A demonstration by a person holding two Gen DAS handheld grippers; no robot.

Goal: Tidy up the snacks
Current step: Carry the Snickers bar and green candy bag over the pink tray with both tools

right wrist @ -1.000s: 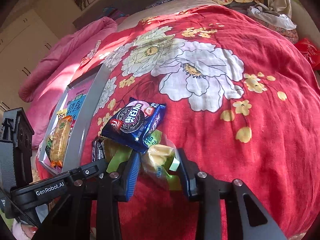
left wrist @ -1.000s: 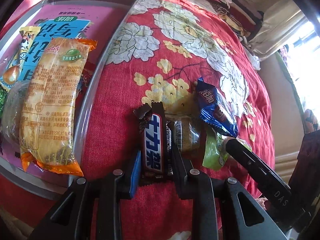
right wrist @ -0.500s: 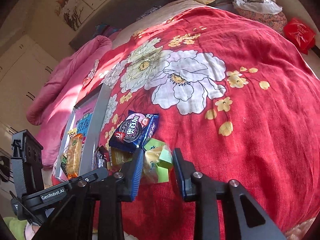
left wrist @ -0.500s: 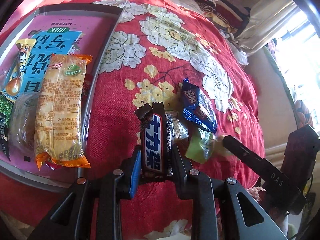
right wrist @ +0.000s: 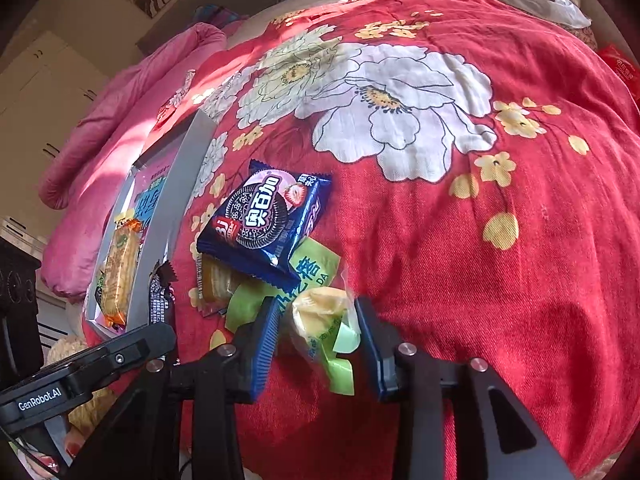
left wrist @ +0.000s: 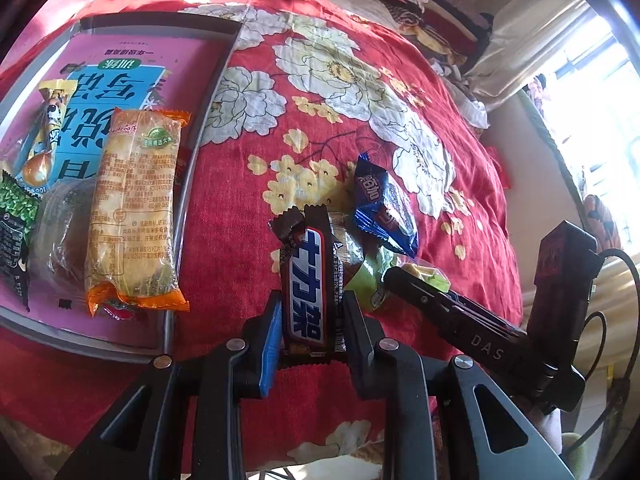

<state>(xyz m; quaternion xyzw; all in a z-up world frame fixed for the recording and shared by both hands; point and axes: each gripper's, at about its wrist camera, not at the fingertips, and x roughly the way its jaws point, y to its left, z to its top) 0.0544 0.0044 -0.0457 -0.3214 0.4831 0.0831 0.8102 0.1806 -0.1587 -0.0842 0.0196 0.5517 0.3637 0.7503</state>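
Change since the earlier frame: the left tongs (left wrist: 310, 330) sit higher over the bed (left wrist: 224, 256), the tray (left wrist: 206, 120) showing more fully at 10 o'clock; the right tongs (right wrist: 316, 334) have drawn in over the green pack (right wrist: 320, 320).

Left tongs: narrow, clamped on the chocolate bar (left wrist: 306, 288), which stands up between the pads, clear of the pile.

Right tongs: jaws opening, the green pack between them; firm pad contact cannot be told.

Loose snacks on the bed: Oreo pack (right wrist: 264, 220) at 11 o'clock of the right tongs, lying over a biscuit pack (right wrist: 216, 280) and the green pack's far end.

Tray: left of the pile, holding a long orange-ended cake pack (left wrist: 134, 208) and several smaller snacks.

Step in hand, as judged: two-handed pick-up, bar secured, green pack not yet.

Next move calls for: carrying the bar toward 10 o'clock over the tray rim and releasing it on bare tray floor; the right tongs need a firmer bite on the green pack without dragging the Oreo pack.
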